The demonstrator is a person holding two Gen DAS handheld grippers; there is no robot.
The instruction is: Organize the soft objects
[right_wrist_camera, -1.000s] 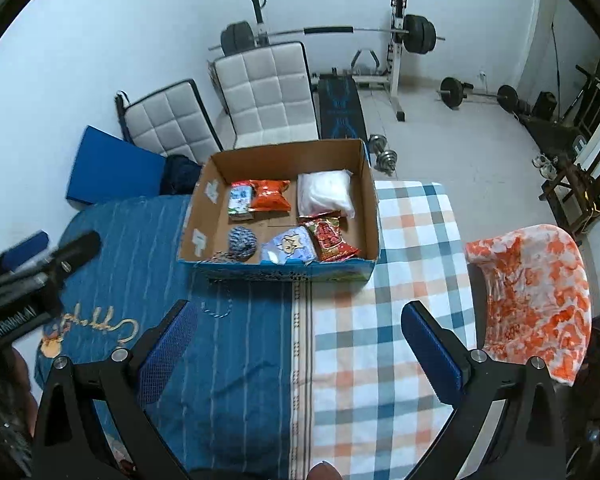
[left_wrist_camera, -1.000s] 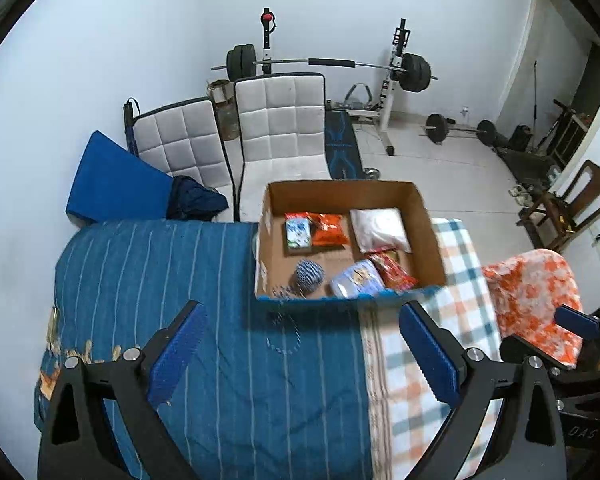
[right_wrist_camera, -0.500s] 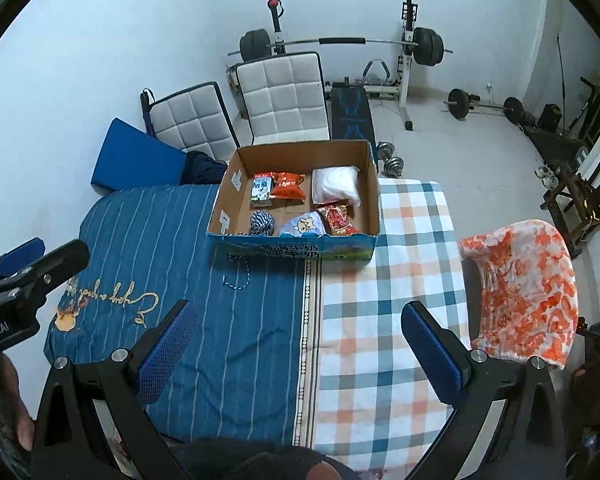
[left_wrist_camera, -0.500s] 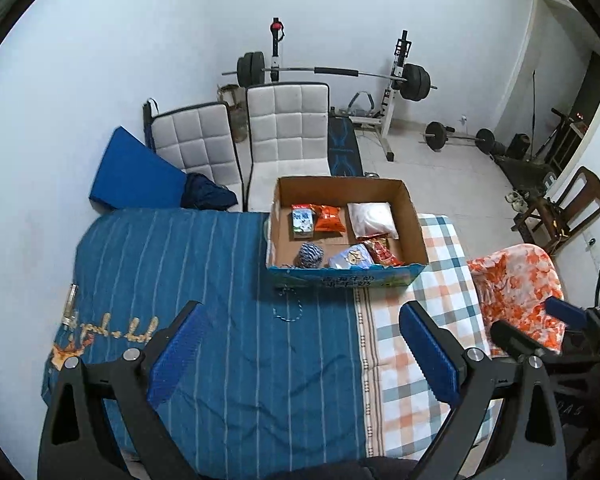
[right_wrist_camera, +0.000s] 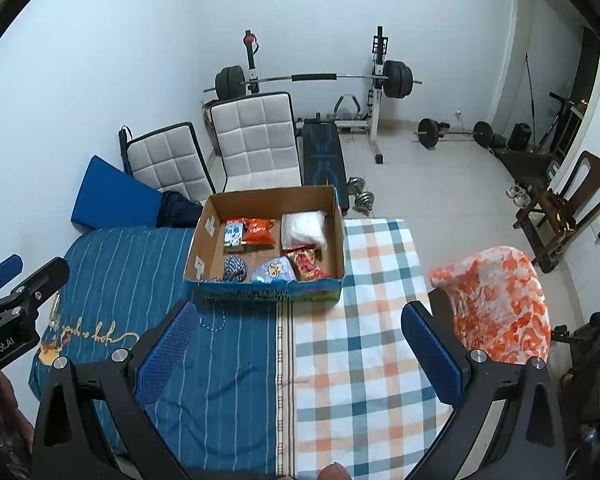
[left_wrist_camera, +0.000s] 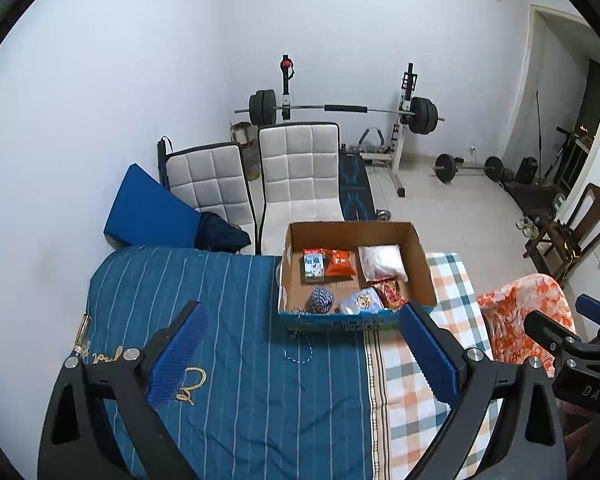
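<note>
Both grippers hang high above the bed, the left gripper [left_wrist_camera: 302, 350] and the right gripper [right_wrist_camera: 298, 346] each with its ribbed blue pads spread wide and holding nothing. The open cardboard box [right_wrist_camera: 332, 236] stands on the far part of the bed, across the seam between the striped blue cover [right_wrist_camera: 140, 280] and the checked cloth [right_wrist_camera: 364, 320]. Inside it lie a round blue-white yarn ball [right_wrist_camera: 235, 269], a flat milk packet [right_wrist_camera: 233, 235], a crinkled orange snack bag [right_wrist_camera: 259, 231], a soft white plastic bag [right_wrist_camera: 303, 229], a pale blue pouch [right_wrist_camera: 275, 271] and a shiny red wrapper [right_wrist_camera: 307, 264].

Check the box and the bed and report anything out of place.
A loose end of the blue-white yarn ball trails over the front wall of the cardboard box onto the blue bedspread. Everything else sits inside.
</note>
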